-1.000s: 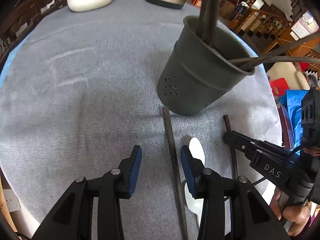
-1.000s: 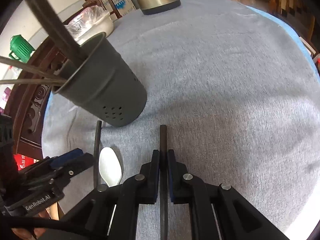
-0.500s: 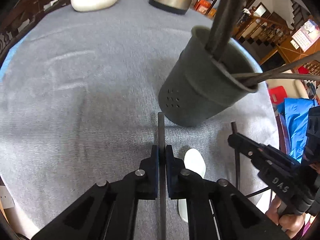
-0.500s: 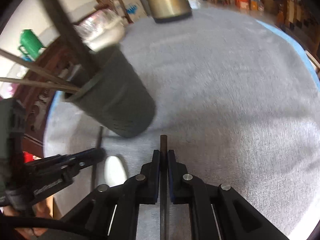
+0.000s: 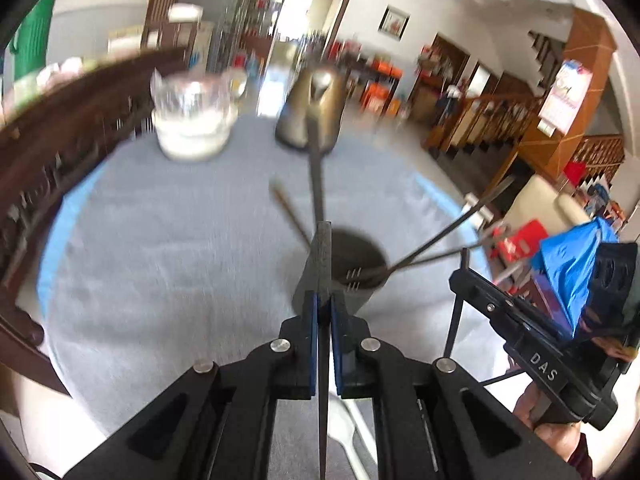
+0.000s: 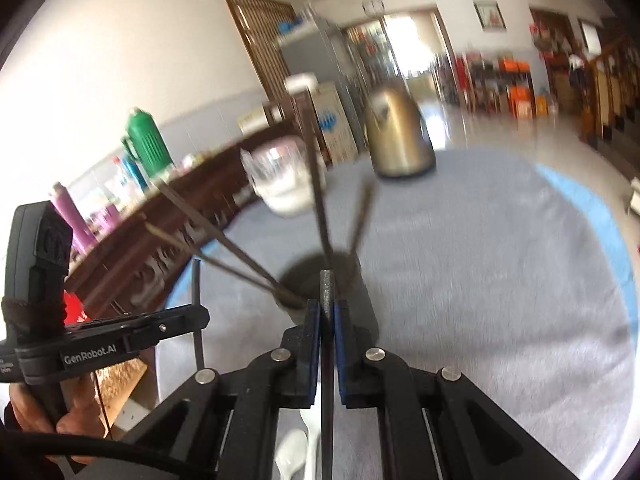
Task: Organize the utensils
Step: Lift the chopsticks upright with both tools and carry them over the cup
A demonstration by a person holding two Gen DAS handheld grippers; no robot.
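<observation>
A dark chopstick (image 5: 322, 264) is clenched in the left hand-held gripper (image 5: 324, 312); another chopstick (image 6: 327, 292) is clenched in the right hand-held gripper (image 6: 327, 320), above the utensil cup (image 5: 360, 268).

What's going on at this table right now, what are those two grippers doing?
A person is tidying utensils with a handheld gripper in each hand. The left gripper is shut on one dark chopstick and the right gripper on another chopstick, both held in the air near the dark utensil holder, which already has several sticks in it. A white spoon lies on the grey tablecloth.
</observation>
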